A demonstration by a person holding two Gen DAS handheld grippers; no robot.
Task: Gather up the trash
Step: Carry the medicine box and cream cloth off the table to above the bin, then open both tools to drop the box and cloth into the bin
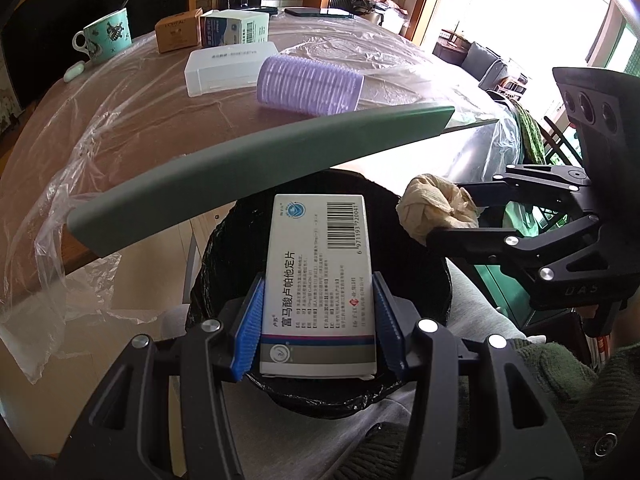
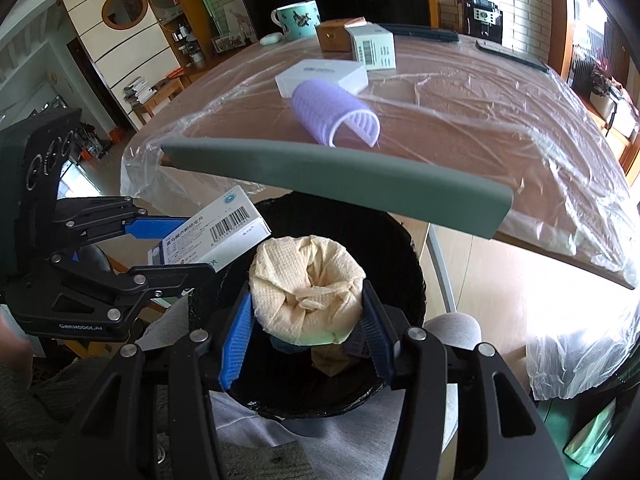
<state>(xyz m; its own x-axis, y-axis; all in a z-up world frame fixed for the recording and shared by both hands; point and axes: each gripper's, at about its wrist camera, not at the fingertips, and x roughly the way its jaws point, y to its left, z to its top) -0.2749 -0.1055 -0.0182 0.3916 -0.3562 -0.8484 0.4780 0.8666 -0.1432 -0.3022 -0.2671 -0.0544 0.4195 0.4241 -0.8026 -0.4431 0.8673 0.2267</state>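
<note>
Left wrist view: left gripper (image 1: 318,320) clamps barcoded "富马酸卢帕他定片" box (image 1: 320,276); right gripper (image 1: 444,216) pinches crumpled tissue (image 1: 436,206).

Two black linkage grippers, left gripper (image 1: 318,322) and right gripper (image 2: 306,330), had ribbed blue pads (image 1: 249,330), silver screws, "GenRobot.AI" lettering, dark green knit sleeve (image 1: 560,364), grey trousers.
</note>
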